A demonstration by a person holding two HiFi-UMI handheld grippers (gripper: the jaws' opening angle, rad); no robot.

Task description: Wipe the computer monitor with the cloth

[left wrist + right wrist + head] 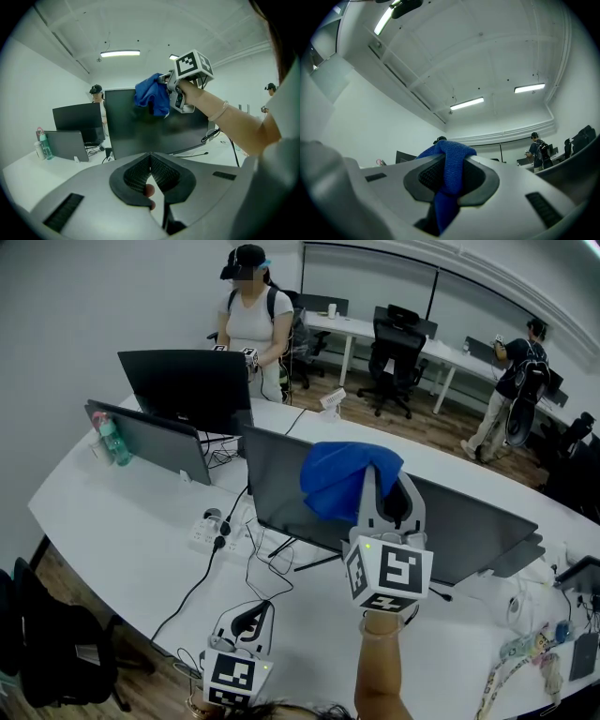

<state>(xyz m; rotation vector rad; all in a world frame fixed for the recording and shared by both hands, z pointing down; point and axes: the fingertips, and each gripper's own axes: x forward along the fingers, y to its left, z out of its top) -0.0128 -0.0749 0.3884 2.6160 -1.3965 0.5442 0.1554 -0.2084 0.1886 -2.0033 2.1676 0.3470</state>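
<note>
The dark monitor (469,521) stands in the middle of the white curved desk (112,540). My right gripper (373,486) is raised in front of the monitor's upper left part and is shut on a blue cloth (337,474), which bunches over the screen's top edge. The right gripper view shows the cloth (450,173) pinched between both jaws and hanging down. In the left gripper view the cloth (152,96) and the right gripper (176,91) are up against the screen (140,136). My left gripper (246,617) stays low near the desk's front edge, shut and holding nothing (150,161).
Two more dark screens (187,390) (150,442) and a bottle (111,439) stand at the back left. A power strip (208,532) with cables lies left of the monitor's foot. Small items and a lanyard (525,652) lie at the right. A person (251,320) stands behind the desk, another (511,390) far right.
</note>
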